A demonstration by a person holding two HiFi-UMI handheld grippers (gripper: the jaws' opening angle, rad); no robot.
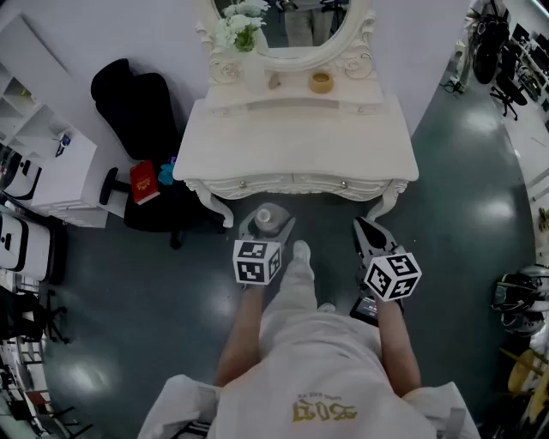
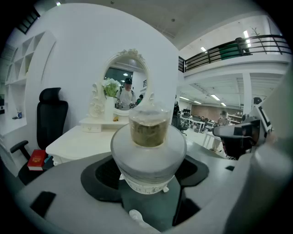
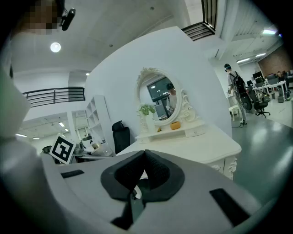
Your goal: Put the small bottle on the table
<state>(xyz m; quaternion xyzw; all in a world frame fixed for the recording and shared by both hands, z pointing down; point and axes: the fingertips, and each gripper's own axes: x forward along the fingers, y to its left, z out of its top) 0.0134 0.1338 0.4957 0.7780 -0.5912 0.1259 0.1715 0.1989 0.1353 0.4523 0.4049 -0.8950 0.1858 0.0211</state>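
The small bottle (image 1: 266, 219), white and squat with a clear cap over brownish contents, hangs over the floor just in front of the white dressing table (image 1: 292, 146). My left gripper (image 1: 267, 226) is shut on it, and in the left gripper view its dark pads (image 2: 101, 176) press the bottle (image 2: 149, 151) from both sides. The table (image 2: 78, 137) lies ahead and slightly left there. My right gripper (image 1: 370, 234) is beside the table's right front leg, jaws together and empty. In the right gripper view its pads (image 3: 158, 171) meet, with the table (image 3: 197, 146) beyond.
An oval mirror (image 1: 296, 26), a vase of white flowers (image 1: 238, 30) and a yellow ring-shaped item (image 1: 322, 81) stand on the table's back shelf. A black office chair (image 1: 137, 107) and a red book (image 1: 143, 182) are to the left. White shelving (image 1: 43, 163) lines the far left.
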